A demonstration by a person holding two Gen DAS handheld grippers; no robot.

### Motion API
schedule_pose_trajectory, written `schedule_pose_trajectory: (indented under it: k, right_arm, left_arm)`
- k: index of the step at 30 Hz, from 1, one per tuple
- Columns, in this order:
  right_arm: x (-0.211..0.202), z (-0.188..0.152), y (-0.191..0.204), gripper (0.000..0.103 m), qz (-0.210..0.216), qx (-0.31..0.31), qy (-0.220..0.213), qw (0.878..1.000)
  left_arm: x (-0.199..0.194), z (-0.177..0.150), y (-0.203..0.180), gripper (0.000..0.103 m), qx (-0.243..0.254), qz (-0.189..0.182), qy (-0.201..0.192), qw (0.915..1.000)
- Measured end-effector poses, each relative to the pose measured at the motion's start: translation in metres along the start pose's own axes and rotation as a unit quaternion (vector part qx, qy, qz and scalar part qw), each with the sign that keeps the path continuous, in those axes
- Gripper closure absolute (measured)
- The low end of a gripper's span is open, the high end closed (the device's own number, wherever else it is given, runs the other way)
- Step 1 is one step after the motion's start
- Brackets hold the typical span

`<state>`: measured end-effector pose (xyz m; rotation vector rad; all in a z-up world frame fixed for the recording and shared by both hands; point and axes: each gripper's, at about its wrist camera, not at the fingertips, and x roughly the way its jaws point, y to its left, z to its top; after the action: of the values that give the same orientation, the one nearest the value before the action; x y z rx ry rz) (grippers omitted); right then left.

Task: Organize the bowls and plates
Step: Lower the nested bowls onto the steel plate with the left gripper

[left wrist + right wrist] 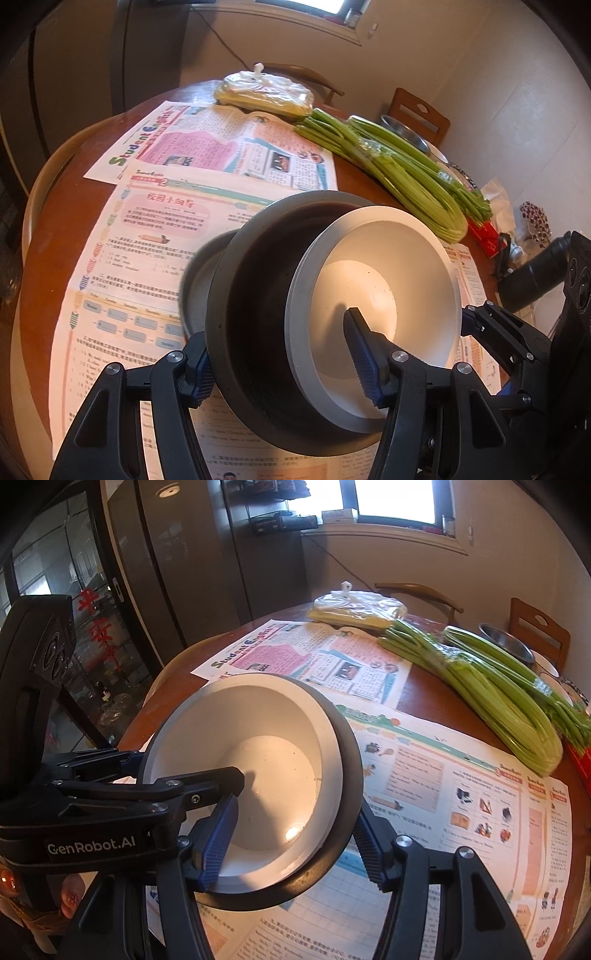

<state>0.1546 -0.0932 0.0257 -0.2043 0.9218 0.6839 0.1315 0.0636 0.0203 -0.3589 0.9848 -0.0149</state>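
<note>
A white bowl (384, 280) sits nested inside a dark bowl (255, 314), and the pair hangs tilted above the newspaper-covered table (66, 221). My left gripper (280, 365) is shut on the bowls, with one pad inside the white bowl and the other outside the dark wall. My right gripper (295, 847) is shut on the opposite side of the white bowl (266, 775) and dark bowl (347, 760) in the same way. A grey dish (201, 280) shows behind the dark bowl; I cannot tell whether it touches the pair.
Celery bunches (491, 690) lie at the right of the round table. A tied plastic bag of food (354, 609) is at the back, with a metal bowl (509, 646) and wooden chairs (539, 631) beyond. Newspapers (443, 797) cover the middle.
</note>
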Motion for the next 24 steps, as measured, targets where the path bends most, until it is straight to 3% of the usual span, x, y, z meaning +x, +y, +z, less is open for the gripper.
schedule_pose_trajectory:
  k: [24]
  right_arm:
    - [0.047,0.015,0.010,0.041,0.002,-0.007,0.042,0.999]
  left_arm:
    - [0.027,0.009,0.031,0.040,-0.014,0.012,0.017,0.9997]
